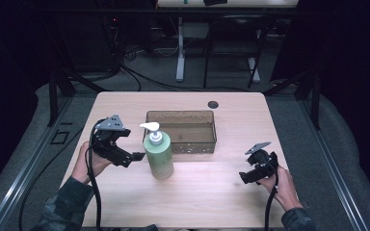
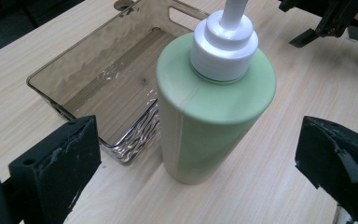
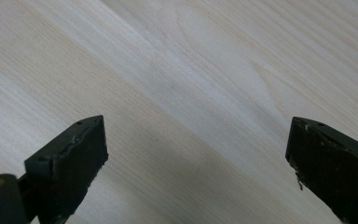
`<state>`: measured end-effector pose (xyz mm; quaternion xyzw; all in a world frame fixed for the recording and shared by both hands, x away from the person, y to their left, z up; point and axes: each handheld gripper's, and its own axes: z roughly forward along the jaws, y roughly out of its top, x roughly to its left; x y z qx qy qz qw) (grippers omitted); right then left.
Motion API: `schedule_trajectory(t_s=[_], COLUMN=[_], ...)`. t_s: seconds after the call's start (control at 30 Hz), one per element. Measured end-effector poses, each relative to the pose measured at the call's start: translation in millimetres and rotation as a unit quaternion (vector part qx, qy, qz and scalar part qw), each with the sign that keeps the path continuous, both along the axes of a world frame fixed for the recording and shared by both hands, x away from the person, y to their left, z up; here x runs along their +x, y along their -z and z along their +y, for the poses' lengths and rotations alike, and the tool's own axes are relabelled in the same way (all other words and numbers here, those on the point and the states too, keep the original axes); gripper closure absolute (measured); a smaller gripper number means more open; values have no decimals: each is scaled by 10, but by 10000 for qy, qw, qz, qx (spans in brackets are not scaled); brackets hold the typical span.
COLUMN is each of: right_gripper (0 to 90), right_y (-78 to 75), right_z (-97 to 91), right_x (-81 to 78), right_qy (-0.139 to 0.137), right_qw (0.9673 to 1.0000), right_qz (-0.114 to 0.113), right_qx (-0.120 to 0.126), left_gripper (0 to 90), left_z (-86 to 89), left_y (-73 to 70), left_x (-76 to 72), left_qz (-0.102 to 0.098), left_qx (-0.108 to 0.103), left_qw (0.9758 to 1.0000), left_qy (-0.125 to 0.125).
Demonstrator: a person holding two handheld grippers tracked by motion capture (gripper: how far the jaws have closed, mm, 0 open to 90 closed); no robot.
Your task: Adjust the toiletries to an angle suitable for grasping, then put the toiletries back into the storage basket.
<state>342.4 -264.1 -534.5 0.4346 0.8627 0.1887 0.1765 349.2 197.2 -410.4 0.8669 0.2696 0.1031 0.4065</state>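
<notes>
A green pump bottle [image 1: 159, 159] with a white pump head [image 1: 151, 127] stands upright on the wooden table [image 1: 197, 197], just in front of a brown see-through bin [image 1: 181, 131]. My left gripper [image 1: 132, 147] is held just left of the bottle and stands open. In the left gripper view the bottle [image 2: 214, 107] rises between the wide-apart jaws of the left gripper [image 2: 199, 133], and neither pad touches it. My right gripper [image 1: 246, 168] is open near the table's front right. In the right gripper view its jaws [image 3: 196, 133] hang over bare wood.
The bin [image 2: 42, 77] has nothing in it and has a cut-out handle in its far wall. A round cable hole [image 1: 213, 104] sits near the table's back edge. Bare tabletop lies between the bottle and the right gripper [image 2: 328, 21].
</notes>
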Motion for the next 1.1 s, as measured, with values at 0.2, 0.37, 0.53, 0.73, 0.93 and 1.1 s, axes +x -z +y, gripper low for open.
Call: schedule_trajectory(t_s=[0.2,0.37,0.53,0.73,0.93,1.1], right_gripper=[48,48,47,47,47,48], right_y=[-2,-2,-8,-5,-4,-16], right_z=[-9,0,1,-21,-7,-6], right_x=[-7,1,-7,-10,-14,-13], right_qy=[9,-23,-10,-18,-37,-45], right_qw=[10000,10000,10000,10000,10000,10000], right_qz=[14,22,26,31,54,45], right_qx=[-15,-30,-8,-13,-17,7], left_gripper=[0,0,0,0,1,1], left_z=[7,37,46,-6,-66,-150], left_y=[-47,-87,-157,-296,-434,-511], left_x=[6,23,34,83,170,236], left_qz=[38,70,54,42,106,153], left_qx=[7,15,44,227,443,672], left_qw=[10000,9999,9998,9992,9978,9955], left_qy=[60,124,193,333,471,651])
